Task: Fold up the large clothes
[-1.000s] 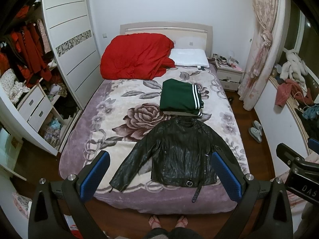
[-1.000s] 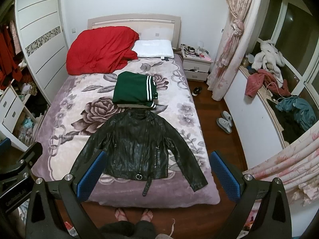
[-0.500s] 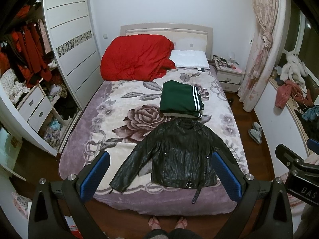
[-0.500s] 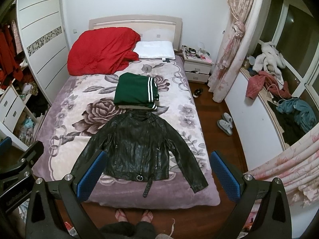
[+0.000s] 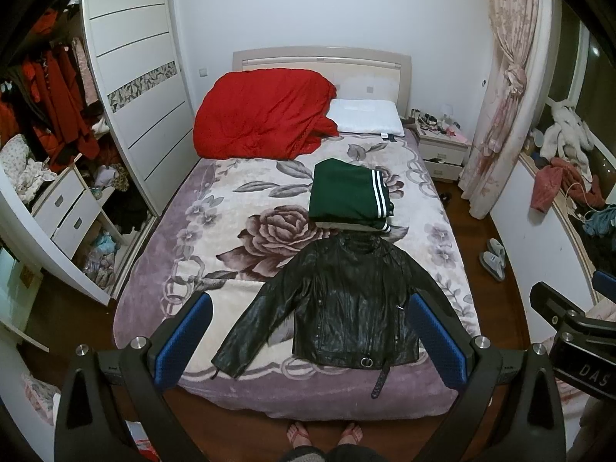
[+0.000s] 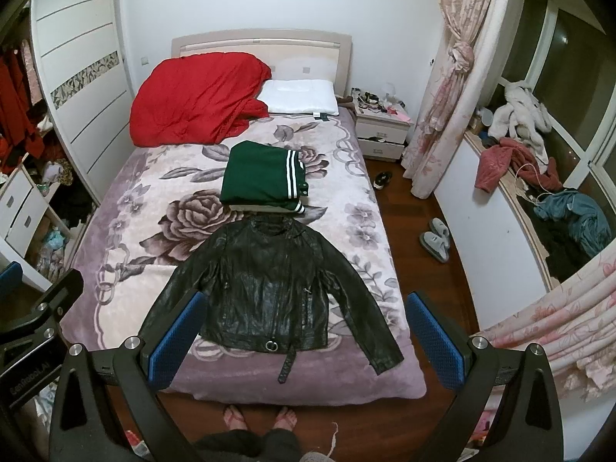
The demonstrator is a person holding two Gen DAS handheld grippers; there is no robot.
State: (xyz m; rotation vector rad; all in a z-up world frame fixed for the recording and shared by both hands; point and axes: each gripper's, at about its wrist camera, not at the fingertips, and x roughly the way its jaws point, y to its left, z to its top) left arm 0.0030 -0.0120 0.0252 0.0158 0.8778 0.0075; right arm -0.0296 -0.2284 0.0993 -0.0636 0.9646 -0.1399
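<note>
Your black leather jacket point(image 5: 348, 300) lies flat, front up, near the foot of the bed point(image 5: 200, 231), both sleeves spread and its belt strap hanging over the edge. Both the left gripper point(image 5: 308, 342) and the right gripper point(image 6: 304, 340) hover above it with jaws wide apart, holding nothing. Start with the sleeves: I'd pinch each cuff and bring it across the chest before folding the body, since stiff leather will likely spring back if you rush. Count: 1 jacket to fold, 1 folded green garment point(image 5: 348, 196) just beyond its collar, 1 red quilt point(image 5: 261, 113), 1 white pillow point(image 5: 365, 121).
</note>
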